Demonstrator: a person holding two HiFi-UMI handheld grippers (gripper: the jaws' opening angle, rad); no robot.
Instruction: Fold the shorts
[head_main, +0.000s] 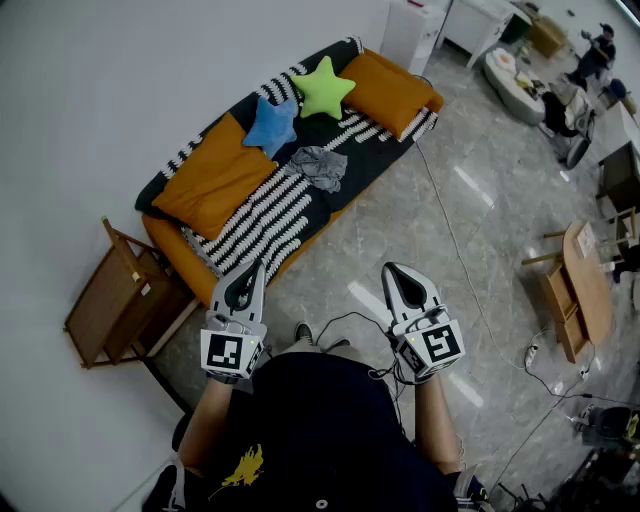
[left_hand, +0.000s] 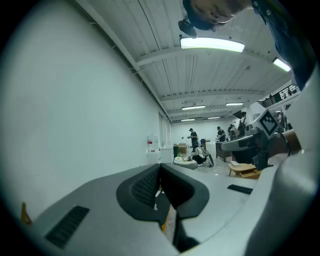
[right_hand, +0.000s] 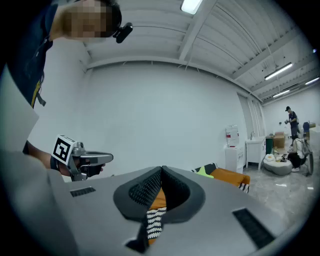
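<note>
Currently, the shorts (head_main: 322, 166) lie crumpled on the sofa (head_main: 168, 240), about midway along it and toward its front edge, near the green star cushion (head_main: 324, 88). Folding appears not yet started. The left gripper (head_main: 249, 270) and right gripper (head_main: 396, 272) are both clenched and empty. They are held roughly level and side by side in front of the torso, well apart from the sofa, which is probably an approach stance.

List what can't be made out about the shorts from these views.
- Head view: the shorts lie crumpled and small on the sofa; waistband and legs can't be told apart.
- Left gripper view: no shorts in frame.
- Right gripper view: the shut right tongs block most of the sofa; no shorts show.
</note>
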